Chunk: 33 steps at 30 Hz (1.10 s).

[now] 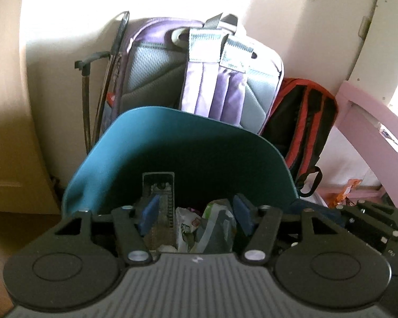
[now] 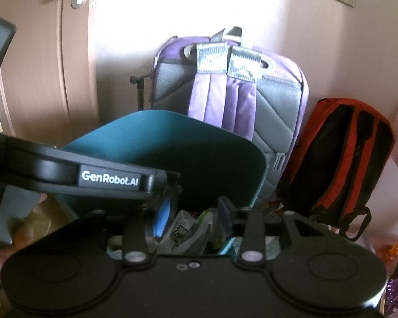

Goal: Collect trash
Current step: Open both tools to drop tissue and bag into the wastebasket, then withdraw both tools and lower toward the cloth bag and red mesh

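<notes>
Claws (image 1: pixel 196 212) (image 2: pixel 193 217) tilt down, open, over bin (image 1: pixel 199 143).

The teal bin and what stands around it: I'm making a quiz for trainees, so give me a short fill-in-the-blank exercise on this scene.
1. The open bin is ____ in colour.
2. Directly behind it leans a ____ backpack with grey padding.
3. Beside that stands a black backpack trimmed in ____.
4. Inside the bin, below both grippers, lie crumpled ____.

Missing words: teal; purple; red; wrappers
</notes>
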{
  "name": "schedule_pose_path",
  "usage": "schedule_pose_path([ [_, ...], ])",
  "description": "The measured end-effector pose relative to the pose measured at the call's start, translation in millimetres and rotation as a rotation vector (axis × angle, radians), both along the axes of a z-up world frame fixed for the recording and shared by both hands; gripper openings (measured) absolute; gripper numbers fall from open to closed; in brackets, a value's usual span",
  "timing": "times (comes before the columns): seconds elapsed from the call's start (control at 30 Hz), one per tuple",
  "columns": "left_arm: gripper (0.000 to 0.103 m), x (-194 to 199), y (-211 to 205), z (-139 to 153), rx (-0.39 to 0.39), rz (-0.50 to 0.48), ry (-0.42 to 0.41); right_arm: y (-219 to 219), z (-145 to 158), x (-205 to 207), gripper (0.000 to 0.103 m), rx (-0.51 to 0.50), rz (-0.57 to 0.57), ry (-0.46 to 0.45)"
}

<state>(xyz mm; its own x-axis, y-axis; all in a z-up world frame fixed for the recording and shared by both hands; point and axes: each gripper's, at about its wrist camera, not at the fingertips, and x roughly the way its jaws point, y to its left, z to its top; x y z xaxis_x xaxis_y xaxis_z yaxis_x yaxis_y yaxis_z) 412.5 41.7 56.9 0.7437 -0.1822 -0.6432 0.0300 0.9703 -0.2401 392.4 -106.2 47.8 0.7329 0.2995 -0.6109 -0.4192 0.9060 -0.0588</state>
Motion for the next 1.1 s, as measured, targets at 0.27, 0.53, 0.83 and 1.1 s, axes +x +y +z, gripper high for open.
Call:
schedule_pose_path([
  [0.27, 0.071, -50.9, -0.1, 32.8, 0.041, 0.004, -0.045, -7.3, 27.5, -43.9, 0.052, 0.012, -0.015, -0.052],
  [0.53, 0.077, -103.6, 3.6, 49.4, 0.067, 0.001, -0.061, -10.9, 44.5, -93.0, 0.057, 0.032, 0.002, -0.077],
  [0.83, 0.083, -160.7, 9.0, 47.0, 0.100, -0.019, -0.072, -15.8, 43.2, -137.7, 0.061, 0.059, 0.037, -0.048],
  [1.1, 0.086, -193.0, 19.2, 23.2, 0.113, -0.041, -0.049, -18.8, 20.9, -163.9, 0.066, 0.089, 0.080, 0.001],
])
